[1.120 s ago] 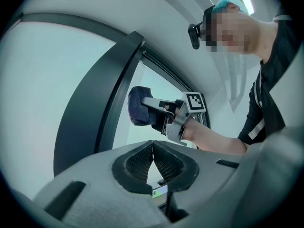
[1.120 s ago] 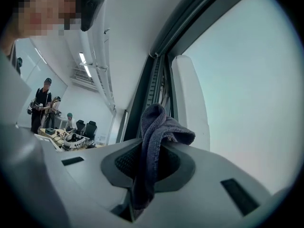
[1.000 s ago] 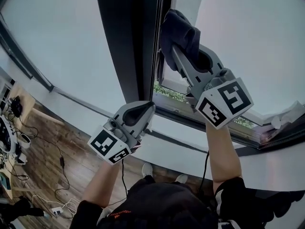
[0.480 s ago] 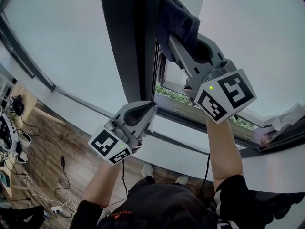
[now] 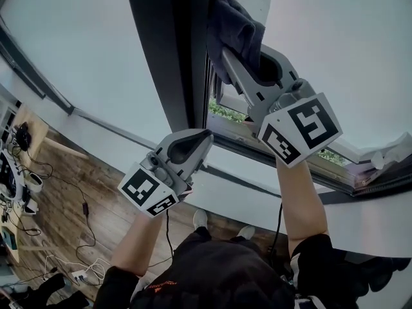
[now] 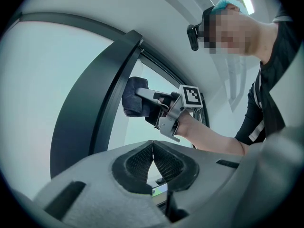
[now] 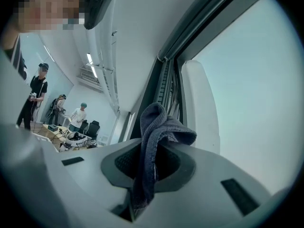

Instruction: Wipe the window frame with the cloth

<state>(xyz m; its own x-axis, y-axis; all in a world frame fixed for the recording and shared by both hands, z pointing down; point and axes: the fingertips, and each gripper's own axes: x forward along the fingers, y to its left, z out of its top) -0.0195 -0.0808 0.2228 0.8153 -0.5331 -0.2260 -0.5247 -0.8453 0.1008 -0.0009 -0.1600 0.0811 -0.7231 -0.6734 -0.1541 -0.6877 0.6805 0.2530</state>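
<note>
A dark blue-grey cloth (image 5: 235, 31) is bunched between the jaws of my right gripper (image 5: 226, 51), which is shut on it and holds it against the dark vertical window frame (image 5: 170, 56). In the right gripper view the cloth (image 7: 154, 141) hangs out of the shut jaws beside the frame's tracks (image 7: 168, 87). My left gripper (image 5: 205, 135) sits lower, against the foot of the same frame, jaws shut with nothing between them. From the left gripper view, the right gripper with the cloth (image 6: 135, 99) shows up along the frame (image 6: 95, 108).
The window's lower sill (image 5: 257, 156) runs across below the right gripper, with greenery outside behind it. Wooden floor (image 5: 64, 192) with cables lies far below at left. In the right gripper view, other people (image 7: 35, 96) stand at a desk in the room.
My right gripper has slid the cloth a little upward and leftward along the frame. The left gripper has shifted slightly upward.
</note>
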